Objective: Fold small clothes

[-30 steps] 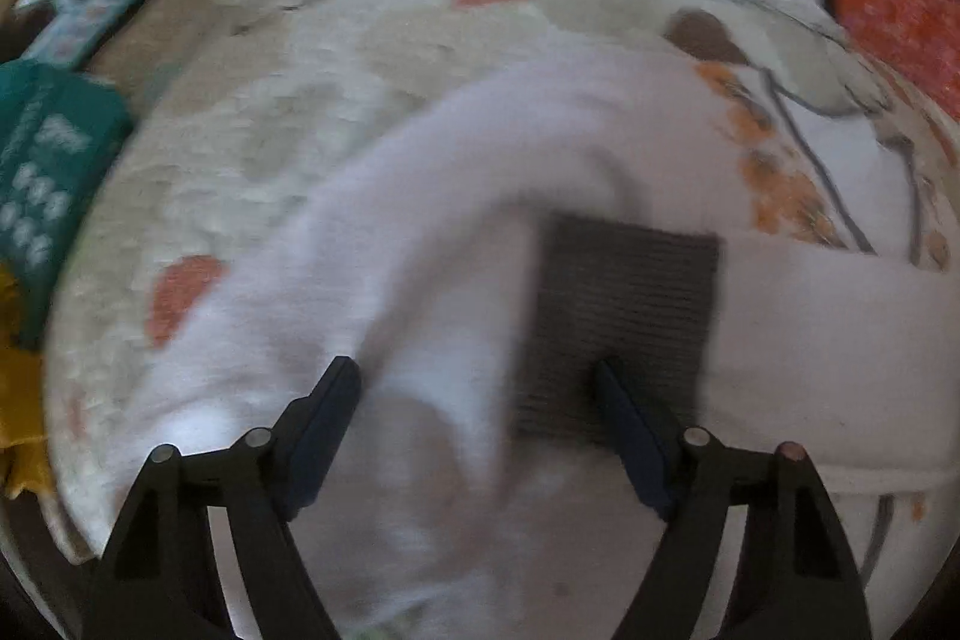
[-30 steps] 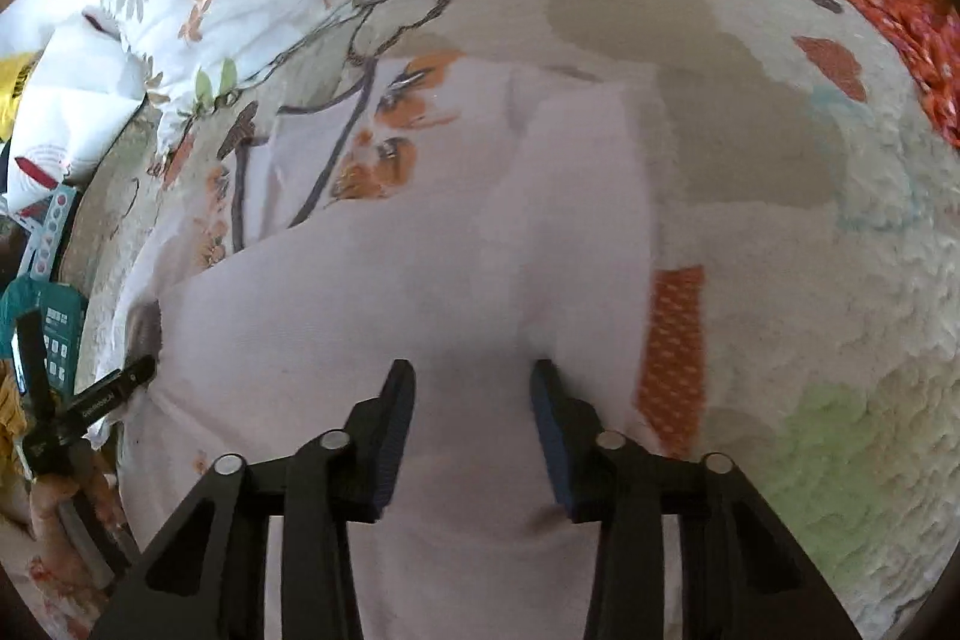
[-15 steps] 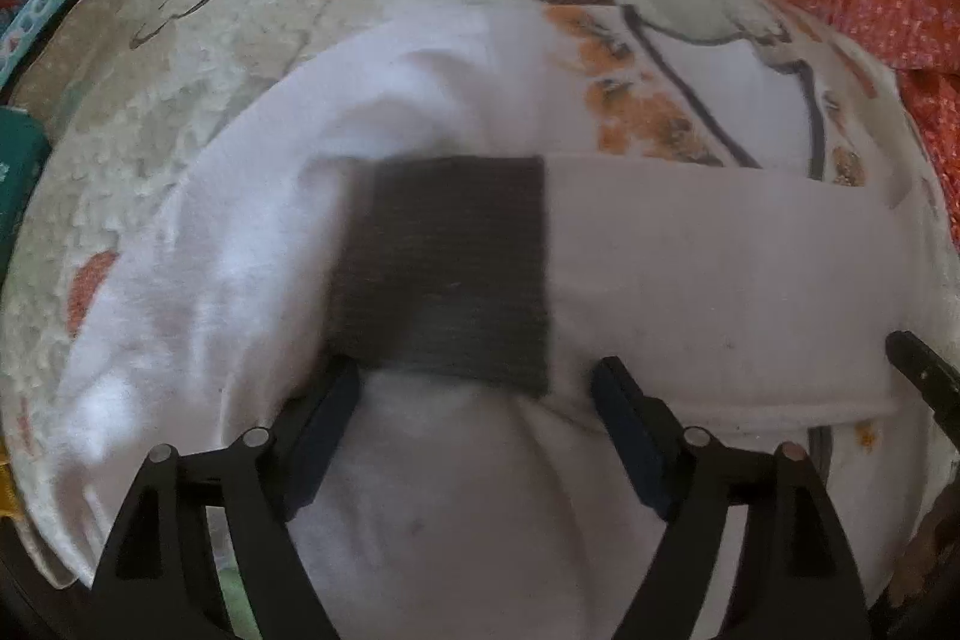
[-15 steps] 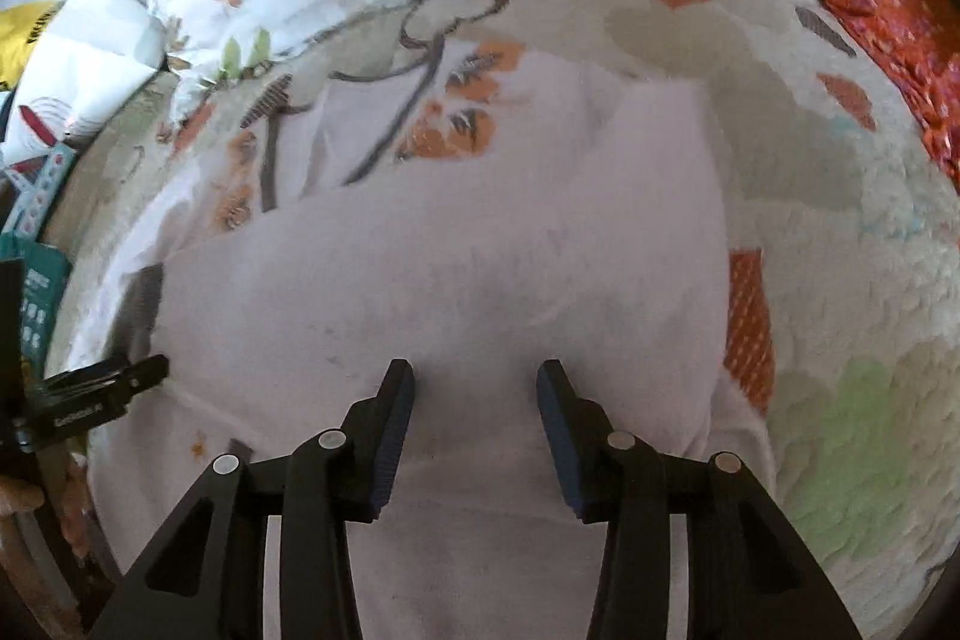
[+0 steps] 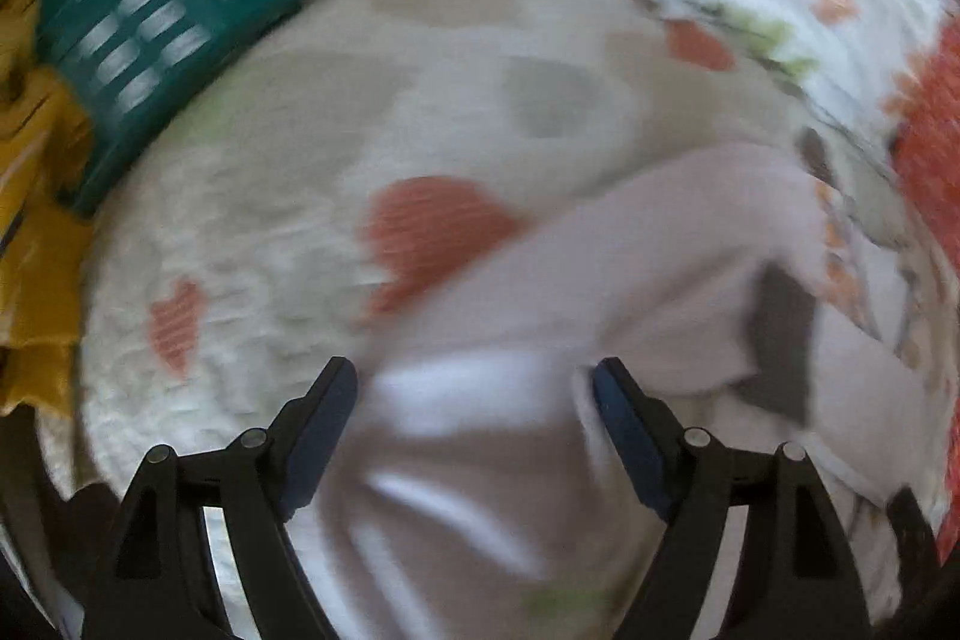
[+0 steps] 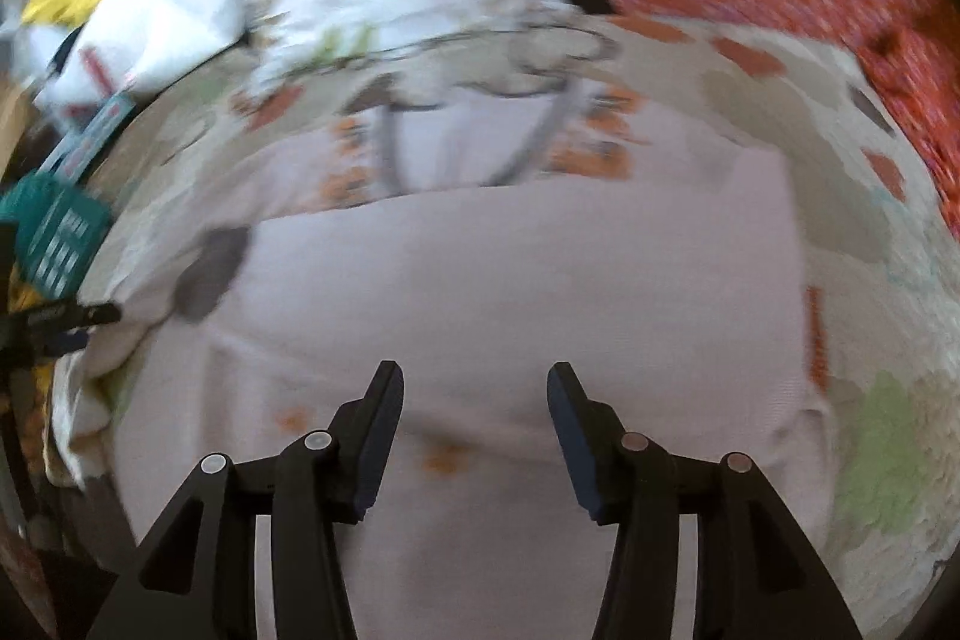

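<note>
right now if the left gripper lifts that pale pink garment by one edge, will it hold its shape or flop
The pale pink garment will probably flop: it already lies in soft folds, bunched near its grey patch. It looks like thin cloth, so likely light. On the textured bedspread it may drag rather than slide.

The left gripper (image 5: pixel 474 394) swings left: the dark grey patch (image 5: pixel 780 340) now sits at the right of its view, and the teal basket (image 5: pixel 162 34) fills the far left. Both views are motion-blurred. The right gripper (image 6: pixel 474 400) has spread wider.
</note>
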{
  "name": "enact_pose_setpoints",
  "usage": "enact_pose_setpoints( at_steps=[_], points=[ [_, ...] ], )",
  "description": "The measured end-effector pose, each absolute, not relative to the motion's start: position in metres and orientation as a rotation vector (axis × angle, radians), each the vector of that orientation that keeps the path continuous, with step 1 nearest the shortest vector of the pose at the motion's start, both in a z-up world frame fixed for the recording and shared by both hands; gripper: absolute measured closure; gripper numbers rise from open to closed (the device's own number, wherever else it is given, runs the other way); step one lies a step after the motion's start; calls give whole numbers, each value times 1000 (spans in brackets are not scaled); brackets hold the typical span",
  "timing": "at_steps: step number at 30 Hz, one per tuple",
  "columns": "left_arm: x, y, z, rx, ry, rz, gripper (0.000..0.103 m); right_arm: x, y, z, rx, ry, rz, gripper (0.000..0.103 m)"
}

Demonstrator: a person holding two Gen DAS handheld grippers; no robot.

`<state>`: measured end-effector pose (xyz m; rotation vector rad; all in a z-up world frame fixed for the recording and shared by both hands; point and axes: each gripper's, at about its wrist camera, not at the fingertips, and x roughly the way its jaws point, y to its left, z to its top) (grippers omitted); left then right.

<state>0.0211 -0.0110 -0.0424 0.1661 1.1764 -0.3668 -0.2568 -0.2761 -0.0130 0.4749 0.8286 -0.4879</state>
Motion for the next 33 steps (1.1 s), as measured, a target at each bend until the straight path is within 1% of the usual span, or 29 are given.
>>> enact_pose_setpoints(
  at_steps=[3, 4, 8, 11, 13, 18, 19, 20, 21, 24, 25, 27, 30, 33],
  points=[
    [41, 12, -54, 205, 1210, -254, 21, -223, -225, -11, 393, 867, -343, 48],
    [46, 22, -57, 174, 1227, -278, 19, -214, -209, -11, 369, 877, -297, 48],
    [49, 54, -41, 44, 1217, -295, 19, -179, -129, -11, 274, 907, -57, 48],
    [60, 84, -28, -133, 1211, -276, 19, -161, -76, -17, 215, 932, 96, 48],
    [62, 103, -24, -224, 1208, -261, 19, -151, -50, -25, 162, 950, 128, 48],
    [57, 115, -25, -299, 1214, -278, 19, -121, -19, -54, 89, 998, 86, 48],
    [53, 117, -24, -307, 1217, -283, 19, -121, -18, -53, 93, 985, 83, 52],
    [48, 117, -22, -314, 1218, -284, 19, -119, -18, -50, 110, 987, 100, 79],
    [48, 121, -21, -317, 1214, -285, 19, -117, -20, -47, 138, 1005, 130, 99],
    [41, 123, -15, -323, 1209, -303, 19, -123, -45, -15, 225, 955, 138, 98],
    [59, 106, -18, -322, 1212, -312, 19, -127, -58, 0, 255, 924, 132, 98],
    [53, 93, -18, -313, 1214, -339, 19, -137, -87, 29, 329, 864, 119, 98],
    [41, 79, -18, -307, 1219, -373, 19, -164, -150, 72, 467, 751, 56, 98],
    [32, 57, -17, -286, 1226, -414, 19, -198, -219, 91, 619, 654, -45, 98]
  ],
)
